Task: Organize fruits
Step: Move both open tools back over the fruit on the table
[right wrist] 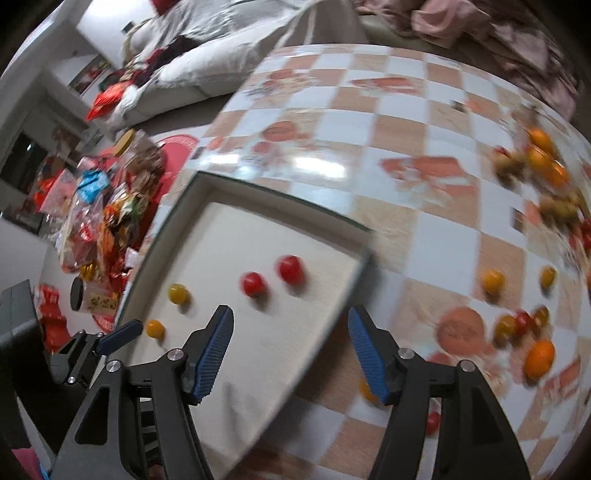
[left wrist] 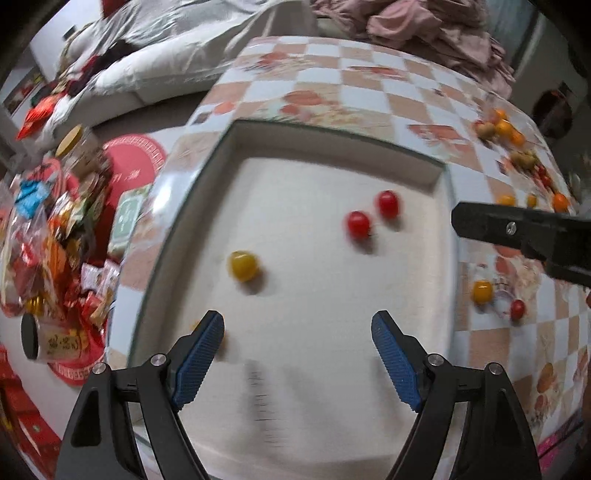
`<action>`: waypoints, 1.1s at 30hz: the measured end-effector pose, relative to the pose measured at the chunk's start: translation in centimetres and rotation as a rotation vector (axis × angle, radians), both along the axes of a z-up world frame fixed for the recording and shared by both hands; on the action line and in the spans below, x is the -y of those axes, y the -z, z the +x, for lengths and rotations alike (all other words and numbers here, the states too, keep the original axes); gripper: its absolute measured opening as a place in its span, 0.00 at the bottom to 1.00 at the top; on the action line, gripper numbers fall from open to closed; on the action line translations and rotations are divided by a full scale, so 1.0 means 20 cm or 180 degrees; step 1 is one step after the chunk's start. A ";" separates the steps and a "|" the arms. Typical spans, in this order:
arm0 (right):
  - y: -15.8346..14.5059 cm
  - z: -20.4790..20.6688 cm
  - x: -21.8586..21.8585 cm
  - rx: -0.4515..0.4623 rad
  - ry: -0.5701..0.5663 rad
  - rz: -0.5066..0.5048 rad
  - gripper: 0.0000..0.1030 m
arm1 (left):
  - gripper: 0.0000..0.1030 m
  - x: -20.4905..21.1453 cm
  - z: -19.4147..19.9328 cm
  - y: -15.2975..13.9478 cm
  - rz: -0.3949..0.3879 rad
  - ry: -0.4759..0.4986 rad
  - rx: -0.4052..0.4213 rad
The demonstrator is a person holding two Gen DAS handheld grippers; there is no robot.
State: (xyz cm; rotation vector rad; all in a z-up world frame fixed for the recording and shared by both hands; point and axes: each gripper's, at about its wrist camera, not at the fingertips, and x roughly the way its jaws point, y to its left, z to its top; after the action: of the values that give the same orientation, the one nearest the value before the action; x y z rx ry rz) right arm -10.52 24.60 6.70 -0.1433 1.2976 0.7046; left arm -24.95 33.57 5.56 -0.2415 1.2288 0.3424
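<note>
A white tray [left wrist: 332, 142] lies on the checkered table. On it are two red cherry tomatoes [left wrist: 358, 224] [left wrist: 388, 204] and a yellow one [left wrist: 243, 265]. My left gripper [left wrist: 297, 319] hangs open above the tray's near part, nothing between its blue pads. In the right wrist view the tray [right wrist: 258, 354] also holds a second yellow tomato [right wrist: 155, 328] near the left gripper's fingertip [right wrist: 122, 334]. My right gripper [right wrist: 290, 314] is open and empty over the tray's right edge. Loose oranges [right wrist: 540, 358] [right wrist: 493, 280] and small tomatoes [right wrist: 521, 323] lie on the cloth to the right.
More fruit is heaped at the table's far right [left wrist: 498, 127]. A pile of snack packets [left wrist: 55, 236] and a red round mat [left wrist: 133, 162] lie left of the table. White bedding [left wrist: 166, 55] and pink clothes [left wrist: 424, 26] are behind.
</note>
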 end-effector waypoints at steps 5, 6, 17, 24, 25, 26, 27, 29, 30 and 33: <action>0.01 0.03 0.25 -0.0016 0.0288 -0.0115 0.66 | 0.80 0.17 0.09 -0.07 -0.0014 0.0266 0.0095; 0.02 0.04 0.31 -0.0024 0.0354 -0.0144 0.66 | 0.80 0.21 0.10 -0.09 -0.0020 0.0319 0.0116; 0.12 0.07 0.77 -0.0141 0.0885 -0.0433 0.66 | 0.80 0.60 0.26 -0.11 -0.0178 0.0847 0.0192; 0.18 0.08 0.92 -0.0206 0.1024 -0.0496 0.66 | 0.80 0.72 0.28 0.01 -0.0186 0.0901 0.0034; 0.19 0.08 0.93 -0.0203 0.1029 -0.0510 0.66 | 0.80 0.73 0.28 0.03 -0.0170 0.0898 0.0010; 0.20 0.08 0.94 -0.0202 0.1036 -0.0515 0.66 | 0.80 0.74 0.29 0.04 -0.0144 0.0893 -0.0010; 0.20 0.08 0.95 -0.0208 0.1042 -0.0515 0.66 | 0.80 0.74 0.29 0.06 -0.0113 0.0881 -0.0027; 0.21 0.10 0.96 -0.0217 0.1058 -0.0513 0.66 | 0.80 0.73 0.30 0.09 -0.0089 0.0847 -0.0060; 0.22 0.10 0.97 -0.0215 0.1060 -0.0514 0.66 | 0.80 0.72 0.30 0.11 -0.0086 0.0822 -0.0072; 0.23 0.13 0.97 -0.0205 0.1053 -0.0511 0.66 | 0.80 0.70 0.32 0.13 -0.0082 0.0774 -0.0076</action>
State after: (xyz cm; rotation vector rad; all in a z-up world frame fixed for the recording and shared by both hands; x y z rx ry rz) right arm -8.02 5.15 2.13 -0.0337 1.3981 0.3251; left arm -18.51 19.53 2.87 -0.1082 1.2713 0.1191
